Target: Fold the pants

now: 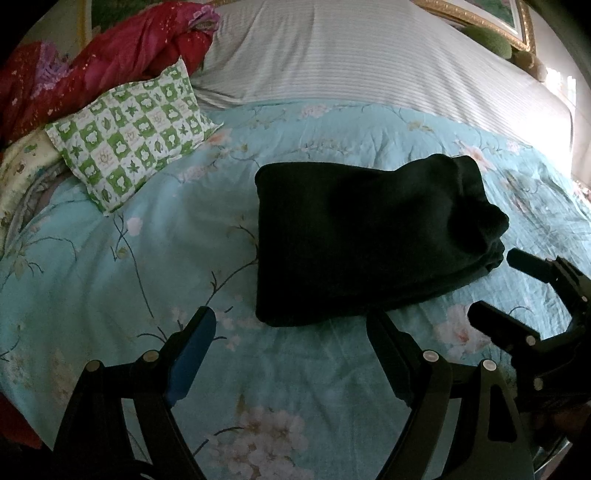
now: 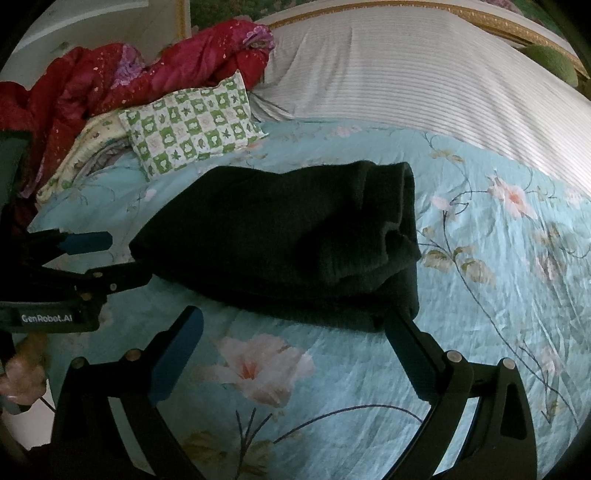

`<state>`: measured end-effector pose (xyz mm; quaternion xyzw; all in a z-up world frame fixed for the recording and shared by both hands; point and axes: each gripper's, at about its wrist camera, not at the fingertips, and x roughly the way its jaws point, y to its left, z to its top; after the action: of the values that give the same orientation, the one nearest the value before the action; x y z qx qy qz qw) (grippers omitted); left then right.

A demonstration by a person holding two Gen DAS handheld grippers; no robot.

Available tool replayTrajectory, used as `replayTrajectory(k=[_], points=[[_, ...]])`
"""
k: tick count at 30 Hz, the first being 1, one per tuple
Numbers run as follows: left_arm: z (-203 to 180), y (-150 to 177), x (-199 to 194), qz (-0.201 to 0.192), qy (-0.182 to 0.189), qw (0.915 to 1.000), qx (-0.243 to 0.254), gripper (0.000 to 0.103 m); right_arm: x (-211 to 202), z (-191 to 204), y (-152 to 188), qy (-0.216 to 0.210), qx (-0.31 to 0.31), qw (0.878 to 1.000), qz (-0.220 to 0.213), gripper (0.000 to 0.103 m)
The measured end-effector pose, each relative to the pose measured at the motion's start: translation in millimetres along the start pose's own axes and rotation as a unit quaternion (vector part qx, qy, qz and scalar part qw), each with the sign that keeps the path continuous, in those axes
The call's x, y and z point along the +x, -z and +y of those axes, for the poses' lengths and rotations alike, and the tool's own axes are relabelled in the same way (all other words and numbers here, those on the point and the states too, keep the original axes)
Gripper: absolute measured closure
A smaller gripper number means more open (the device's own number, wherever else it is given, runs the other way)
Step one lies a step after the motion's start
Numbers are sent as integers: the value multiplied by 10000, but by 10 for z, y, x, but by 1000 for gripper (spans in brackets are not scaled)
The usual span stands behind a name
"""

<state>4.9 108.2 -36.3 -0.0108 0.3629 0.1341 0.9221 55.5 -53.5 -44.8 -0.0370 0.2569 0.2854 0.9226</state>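
The dark green-black pants [image 1: 365, 236] lie folded into a thick rectangle on the turquoise floral bedspread [image 1: 147, 258]. They also show in the right wrist view [image 2: 295, 240]. My left gripper [image 1: 291, 321] is open and empty, just short of the pants' near edge. My right gripper [image 2: 293, 321] is open and empty, its right fingertip close to the pants' near corner. In the left wrist view the right gripper [image 1: 495, 288] sits beside the pants' right end. In the right wrist view the left gripper [image 2: 122, 254] sits at the pants' left end.
A green-and-white checked pillow [image 1: 133, 136] lies at the back left, with a red quilt [image 1: 110, 62] piled behind it. A striped white sheet [image 1: 369, 59] covers the far half of the bed. A gold-framed picture [image 1: 491, 18] stands at the back right.
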Motion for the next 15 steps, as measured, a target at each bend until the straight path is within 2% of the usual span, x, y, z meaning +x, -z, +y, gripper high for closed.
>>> replayTrajectory(k=[15], points=[[13, -33, -43, -30, 52, 10000, -29, 19, -66, -16, -173, 33, -40, 10000, -56, 4]])
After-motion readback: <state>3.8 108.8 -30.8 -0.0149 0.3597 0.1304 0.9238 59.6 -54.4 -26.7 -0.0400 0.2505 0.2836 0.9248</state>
